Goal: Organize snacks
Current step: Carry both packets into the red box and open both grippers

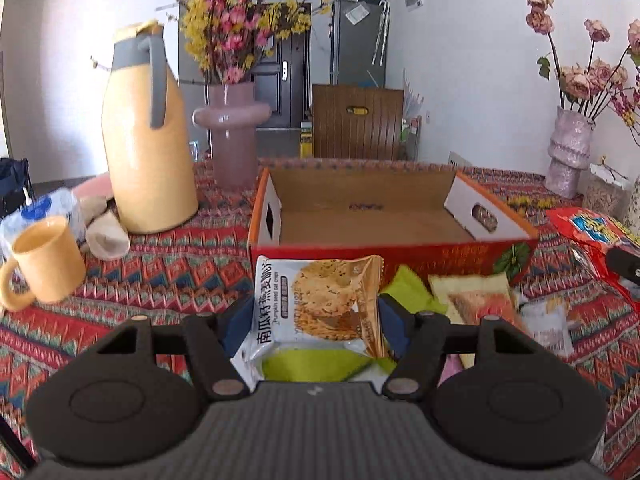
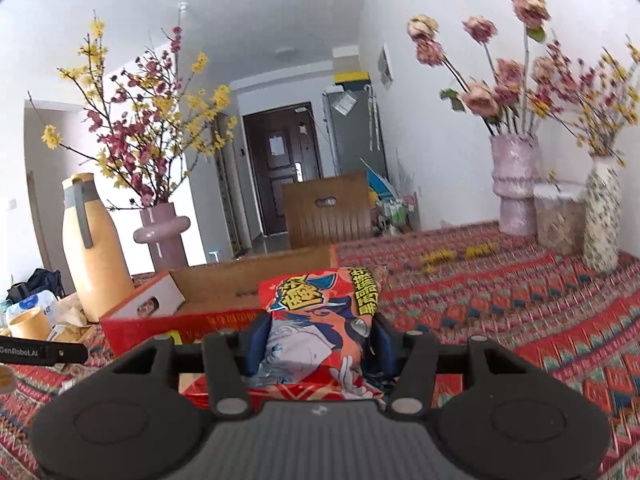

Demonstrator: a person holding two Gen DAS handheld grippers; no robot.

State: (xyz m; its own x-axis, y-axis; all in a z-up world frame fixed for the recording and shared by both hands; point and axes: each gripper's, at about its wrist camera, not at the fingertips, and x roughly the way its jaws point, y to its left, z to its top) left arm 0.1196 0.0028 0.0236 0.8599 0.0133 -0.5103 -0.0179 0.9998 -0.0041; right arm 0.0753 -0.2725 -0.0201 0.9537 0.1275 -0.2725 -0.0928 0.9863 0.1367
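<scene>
Both packets gripped, box ahead.

My left gripper [image 1: 316, 320] pinches the oat crisp packet [image 1: 320, 300] just short of the open cardboard box [image 1: 384, 246]; my right gripper [image 2: 318, 344] clamps the red snack bag [image 2: 320, 320], box ahead-left.

**Table Surface and Items Resting on It**

The table [image 1: 168, 272] is covered with a red geometric-patterned cloth. Landmark: the open cardboard box [image 1: 372, 220], standing on the cloth.

- Left of the box: yellow thermos jug [image 1: 148, 136], with a yellow mug [image 1: 44, 264] nearer the camera.
- Behind the box's left corner: pink vase [image 1: 232, 128].
- In front of the box: loose snack packets [image 1: 472, 296].
- Far right of the box: textured pink vase [image 2: 514, 184], clear jar [image 2: 560, 218], floral vase [image 2: 602, 216].
</scene>
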